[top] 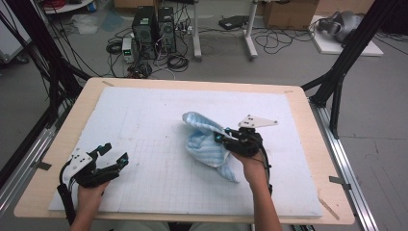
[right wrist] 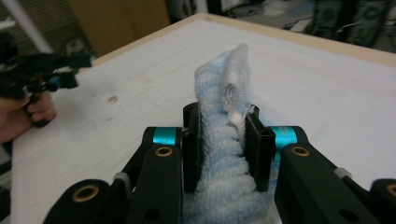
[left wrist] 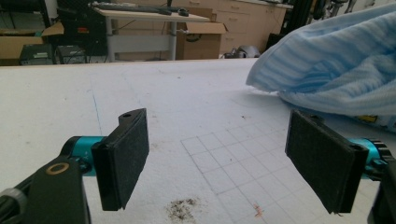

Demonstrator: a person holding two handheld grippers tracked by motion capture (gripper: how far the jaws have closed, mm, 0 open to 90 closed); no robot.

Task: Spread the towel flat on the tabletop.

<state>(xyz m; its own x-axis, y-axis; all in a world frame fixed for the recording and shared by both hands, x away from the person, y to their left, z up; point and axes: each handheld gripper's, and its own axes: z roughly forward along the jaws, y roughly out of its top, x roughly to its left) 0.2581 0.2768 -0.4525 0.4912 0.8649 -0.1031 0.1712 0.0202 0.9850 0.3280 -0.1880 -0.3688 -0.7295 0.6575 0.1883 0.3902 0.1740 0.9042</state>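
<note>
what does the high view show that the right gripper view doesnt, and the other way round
High view alone: the whole white foam board, the floor beyond with computer towers, and the right gripper's grey plate.

Right gripper view alone: the right gripper close up, its jaws shut on a bunched fold of the blue striped towel.

Both: the towel, the board, and the left gripper open, off to the side, away from the cloth.

We're in a lab: computer towers [top: 154, 31] and tangled cables [top: 274, 41] on the floor, black frame struts [top: 353, 45] flanking the gridded tabletop [top: 144, 120].
</note>
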